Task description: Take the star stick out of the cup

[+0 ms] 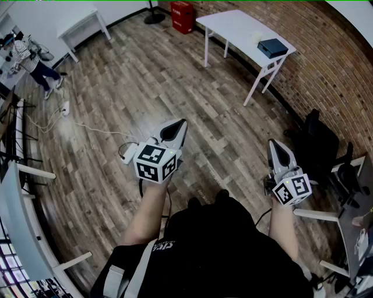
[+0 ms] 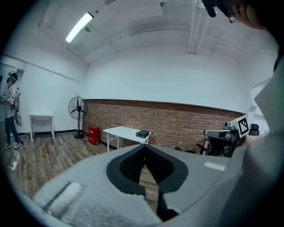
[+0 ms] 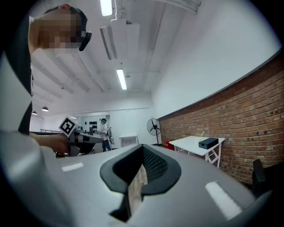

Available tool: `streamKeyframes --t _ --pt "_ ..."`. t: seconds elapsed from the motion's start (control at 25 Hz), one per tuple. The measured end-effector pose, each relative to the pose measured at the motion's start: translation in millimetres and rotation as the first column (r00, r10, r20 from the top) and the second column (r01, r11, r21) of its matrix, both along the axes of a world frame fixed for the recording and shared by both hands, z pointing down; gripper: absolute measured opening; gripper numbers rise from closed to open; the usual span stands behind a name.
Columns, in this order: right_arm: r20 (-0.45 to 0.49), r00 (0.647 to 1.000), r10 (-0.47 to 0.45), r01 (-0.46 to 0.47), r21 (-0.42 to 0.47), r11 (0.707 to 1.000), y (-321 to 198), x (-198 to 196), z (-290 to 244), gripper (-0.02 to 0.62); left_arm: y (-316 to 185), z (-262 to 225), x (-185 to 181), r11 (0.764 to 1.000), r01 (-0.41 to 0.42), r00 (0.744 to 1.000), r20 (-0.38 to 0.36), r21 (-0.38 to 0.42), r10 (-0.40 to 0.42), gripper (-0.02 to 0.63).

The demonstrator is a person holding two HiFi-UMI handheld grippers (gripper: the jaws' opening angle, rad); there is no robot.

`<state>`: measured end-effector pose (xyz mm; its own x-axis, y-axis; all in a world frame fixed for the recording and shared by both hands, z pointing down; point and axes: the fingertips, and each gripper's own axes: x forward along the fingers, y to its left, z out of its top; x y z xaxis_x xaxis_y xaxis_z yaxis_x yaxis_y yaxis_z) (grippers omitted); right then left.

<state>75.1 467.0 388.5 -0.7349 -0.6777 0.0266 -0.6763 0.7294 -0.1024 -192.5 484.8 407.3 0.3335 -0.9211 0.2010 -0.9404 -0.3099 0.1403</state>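
Both grippers hang in mid-air over the wooden floor, well short of the white table (image 1: 233, 26). On that table stand a small pale cup (image 1: 256, 36) and a dark box (image 1: 273, 48). A thin stick rises from the cup (image 3: 202, 133); its star is too small to make out. My left gripper (image 1: 182, 123) is shut with nothing in it, its tips meeting (image 2: 144, 146). The right gripper (image 1: 272, 143) is shut and empty too (image 3: 143, 147).
A brick wall (image 1: 326, 64) runs behind the table. A red box (image 1: 182, 16) and a fan (image 2: 77, 108) stand at the far end, a second white table (image 1: 81, 26) far left, where a person (image 1: 32, 61) stands. Cables (image 1: 76, 125) lie on the floor. A black chair (image 1: 317, 142) is at my right.
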Motion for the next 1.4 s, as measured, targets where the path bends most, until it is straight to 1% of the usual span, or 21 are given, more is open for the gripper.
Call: streamKeyframes --t 0.16,0.28,0.48,0.68,0.84,0.96,1.04,1.24,1.4 --pt "-0.017 0.999 -0.043 0.042 -0.052 0.998 -1.9 -7.2 20.0 -0.003 -6.8 6.0 16.6 1.000 -0.005 1.000 -0.013 -0.015 0.005 0.006" --pt "-0.024 0.998 -0.051 0.050 -0.034 0.998 -14.3 -7.2 14.4 -0.003 -17.9 4.3 32.2 0.999 -0.031 0.999 -0.013 -0.015 0.030 0.006" --pt "-0.045 0.997 -0.066 0.066 -0.008 0.998 -36.3 1.9 9.8 -0.002 -41.3 3.8 55.3 0.999 -0.046 0.999 -0.014 -0.015 0.046 0.006" --pt "-0.049 0.989 -0.138 0.137 -0.012 0.990 -47.1 13.7 15.9 -0.002 -70.6 6.1 93.9 0.995 -0.096 0.995 -0.013 -0.026 0.095 0.006" --pt "-0.025 0.992 -0.127 0.127 -0.016 0.992 -73.1 38.8 17.3 0.000 -103.5 7.0 116.6 0.994 -0.101 0.995 -0.003 -0.030 0.101 0.006" --pt "0.005 0.992 -0.127 0.127 -0.040 0.991 -86.7 64.1 22.2 0.000 -125.6 7.0 136.6 0.996 -0.089 0.996 -0.005 -0.019 0.089 0.006" --pt "0.003 0.990 -0.142 0.142 -0.060 0.988 -89.4 75.6 31.5 0.000 -137.8 9.8 149.1 0.996 -0.089 0.996 -0.006 -0.016 0.089 0.006" --pt "0.013 0.991 -0.134 0.134 -0.120 0.984 -104.8 90.9 54.6 0.000 -169.5 24.4 164.4 0.993 -0.110 0.994 -0.011 -0.042 0.110 0.006" --pt "0.011 0.994 -0.112 0.112 -0.149 0.982 -132.8 96.4 67.5 0.000 -207.8 38.7 169.0 0.990 -0.134 0.990 -0.048 -0.052 0.132 0.006"
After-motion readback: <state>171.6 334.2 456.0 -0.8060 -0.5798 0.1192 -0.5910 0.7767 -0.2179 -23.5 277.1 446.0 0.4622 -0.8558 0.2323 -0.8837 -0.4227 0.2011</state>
